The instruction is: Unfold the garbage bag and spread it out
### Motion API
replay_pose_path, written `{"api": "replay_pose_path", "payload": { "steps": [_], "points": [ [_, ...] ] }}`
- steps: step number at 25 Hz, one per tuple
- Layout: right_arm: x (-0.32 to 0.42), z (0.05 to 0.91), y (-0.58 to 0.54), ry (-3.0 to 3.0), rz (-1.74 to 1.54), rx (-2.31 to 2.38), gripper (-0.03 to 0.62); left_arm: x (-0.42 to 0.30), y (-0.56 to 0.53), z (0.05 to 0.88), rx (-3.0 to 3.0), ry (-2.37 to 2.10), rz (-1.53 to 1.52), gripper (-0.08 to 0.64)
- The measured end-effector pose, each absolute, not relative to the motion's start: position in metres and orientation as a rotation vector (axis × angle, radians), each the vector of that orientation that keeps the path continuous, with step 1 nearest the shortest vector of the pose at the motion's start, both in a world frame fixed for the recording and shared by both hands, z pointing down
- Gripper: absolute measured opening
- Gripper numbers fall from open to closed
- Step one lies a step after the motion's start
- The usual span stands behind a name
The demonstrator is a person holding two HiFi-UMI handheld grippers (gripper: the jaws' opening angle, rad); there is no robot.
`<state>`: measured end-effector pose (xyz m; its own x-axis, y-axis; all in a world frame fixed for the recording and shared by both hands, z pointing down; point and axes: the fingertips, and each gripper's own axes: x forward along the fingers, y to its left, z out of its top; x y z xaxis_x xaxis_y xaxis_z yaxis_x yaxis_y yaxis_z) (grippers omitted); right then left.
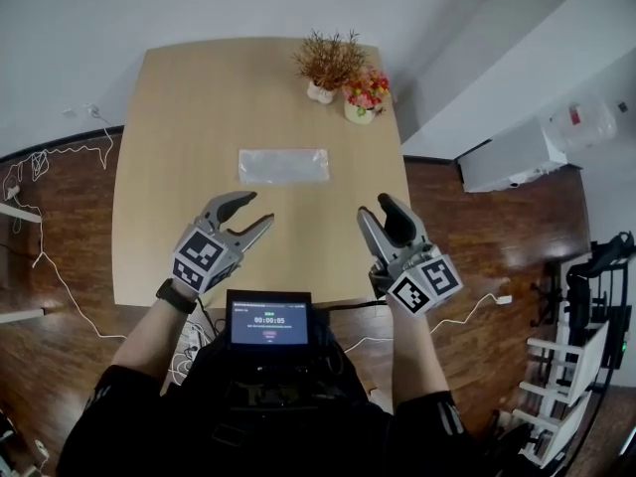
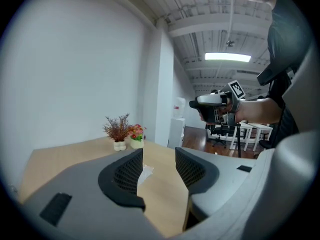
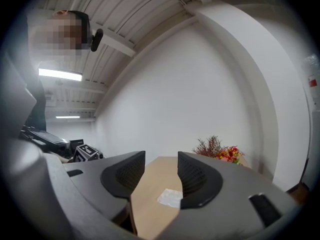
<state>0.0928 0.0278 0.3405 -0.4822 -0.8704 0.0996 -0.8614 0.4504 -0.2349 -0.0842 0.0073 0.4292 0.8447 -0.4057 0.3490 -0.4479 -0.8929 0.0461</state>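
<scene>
My jaws stand apart and empty on both the left gripper point(image 1: 256, 210) and the right gripper point(image 1: 375, 207), over the bench point(image 1: 179, 117), where the folded garbage bag point(image 1: 283, 166) lies flat, untouched, at one o'clock from the left and eleven o'clock from the right.

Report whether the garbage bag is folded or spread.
Folded: the translucent plastic garbage bag lies as a small flat rectangle on the wooden table.

The right gripper point(image 3: 161, 173) holds its jaws apart, empty; the folded garbage bag point(image 3: 170, 197) lies on the table point(image 3: 150, 211) beyond.
</scene>
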Motion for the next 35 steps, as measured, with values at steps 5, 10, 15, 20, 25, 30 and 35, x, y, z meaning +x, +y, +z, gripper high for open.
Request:
{"api": "replay_pose_path", "payload": {
  "steps": [5,10,15,20,25,30,35],
  "points": [
    [0.108,0.366,-0.005,2.651,-0.474,-1.57,0.209,-0.049,-0.022,0.448,2.891,-0.648,0.589,0.206],
    [0.122,0.391,-0.028,2.675,-0.535,-1.56,0.209,-0.013,-0.047,0.49,2.845,-0.606,0.715,0.202],
    [0.138,0.417,-0.042,2.697,-0.598,-1.561,0.209,0.015,-0.073,0.538,2.777,-0.587,0.836,0.193],
    [0.149,0.447,-0.055,2.735,-0.663,-1.555,0.209,0.035,-0.089,0.589,2.721,-0.564,0.975,0.193],
    [0.153,0.476,-0.065,2.782,-0.734,-1.541,0.209,0.048,-0.101,0.631,2.674,-0.533,1.098,0.181],
    [0.155,0.495,-0.071,2.805,-0.779,-1.526,0.209,0.064,-0.112,0.658,2.653,-0.496,1.196,0.141],
    [0.155,0.511,-0.076,2.819,-0.82,-1.508,0.209,0.085,-0.121,0.686,2.602,-0.452,1.272,0.132]
  ]
}}
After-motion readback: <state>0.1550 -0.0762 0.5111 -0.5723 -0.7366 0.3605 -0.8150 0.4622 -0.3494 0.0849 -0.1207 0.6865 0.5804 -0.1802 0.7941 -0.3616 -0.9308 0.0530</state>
